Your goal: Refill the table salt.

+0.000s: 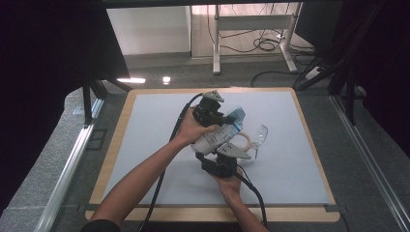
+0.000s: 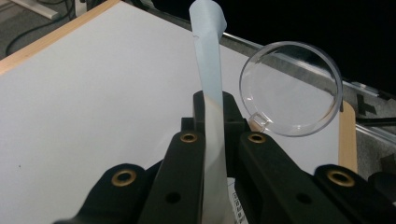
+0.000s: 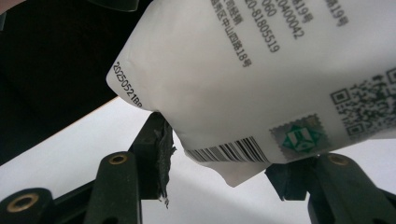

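A white pouch (image 1: 216, 136) with a pale blue top, printed text, a barcode and a QR code hangs above the mat between both grippers. My left gripper (image 1: 227, 117) is shut on its thin top edge (image 2: 210, 70), which stands up between the black jaws (image 2: 212, 105). My right gripper (image 1: 215, 148) comes from below; its half-closed jaws (image 3: 219, 154) clamp the pouch's lower end (image 3: 243, 70). Just right of the pouch is a clear round plastic cup (image 1: 259, 135) (image 2: 290, 88).
A pale grey mat (image 1: 145, 125) covers a wooden board (image 1: 115, 145). Metal rails (image 1: 72, 159) run along both sides. A tan loop (image 1: 245, 140) lies next to the cup. Desk legs and cables (image 1: 263, 44) are on the floor beyond.
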Tool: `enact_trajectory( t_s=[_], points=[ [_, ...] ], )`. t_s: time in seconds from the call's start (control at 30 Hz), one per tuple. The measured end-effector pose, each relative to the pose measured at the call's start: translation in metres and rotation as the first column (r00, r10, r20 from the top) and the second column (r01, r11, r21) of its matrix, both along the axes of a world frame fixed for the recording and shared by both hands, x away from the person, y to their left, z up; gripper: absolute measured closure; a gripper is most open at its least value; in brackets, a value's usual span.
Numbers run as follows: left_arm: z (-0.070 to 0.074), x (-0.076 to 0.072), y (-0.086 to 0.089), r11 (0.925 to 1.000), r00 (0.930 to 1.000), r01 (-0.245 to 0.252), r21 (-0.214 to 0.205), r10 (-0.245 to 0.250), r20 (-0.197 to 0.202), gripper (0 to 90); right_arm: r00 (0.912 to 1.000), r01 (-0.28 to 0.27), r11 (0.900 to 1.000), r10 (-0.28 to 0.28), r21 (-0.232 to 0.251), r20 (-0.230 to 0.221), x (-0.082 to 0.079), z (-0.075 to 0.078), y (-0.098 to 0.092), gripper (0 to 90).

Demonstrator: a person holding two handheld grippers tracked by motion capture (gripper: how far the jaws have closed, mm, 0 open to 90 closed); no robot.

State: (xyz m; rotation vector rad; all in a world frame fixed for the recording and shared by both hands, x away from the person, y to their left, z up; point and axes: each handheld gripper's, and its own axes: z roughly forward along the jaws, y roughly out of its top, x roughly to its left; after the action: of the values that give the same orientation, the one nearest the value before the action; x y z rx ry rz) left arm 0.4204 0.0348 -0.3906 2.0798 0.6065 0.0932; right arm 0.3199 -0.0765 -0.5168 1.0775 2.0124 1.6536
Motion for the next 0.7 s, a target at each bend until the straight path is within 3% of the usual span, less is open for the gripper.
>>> enact_trajectory(
  t_s=[0.23,0.7],
  points=[
    [0.001,0.003,-0.007,0.9997,1.0000,0.006,0.022,-0.006,-0.001,90.0,0.9992,0.039,0.9991,-0.039,0.018,0.000,0.000,0.001,0.002,47.2],
    [0.003,0.005,-0.013,0.9981,0.9999,0.010,0.061,-0.010,0.007,90.0,0.9979,0.065,0.9962,-0.064,0.058,-0.010,0.000,0.003,0.004,47.2]
  ],
)
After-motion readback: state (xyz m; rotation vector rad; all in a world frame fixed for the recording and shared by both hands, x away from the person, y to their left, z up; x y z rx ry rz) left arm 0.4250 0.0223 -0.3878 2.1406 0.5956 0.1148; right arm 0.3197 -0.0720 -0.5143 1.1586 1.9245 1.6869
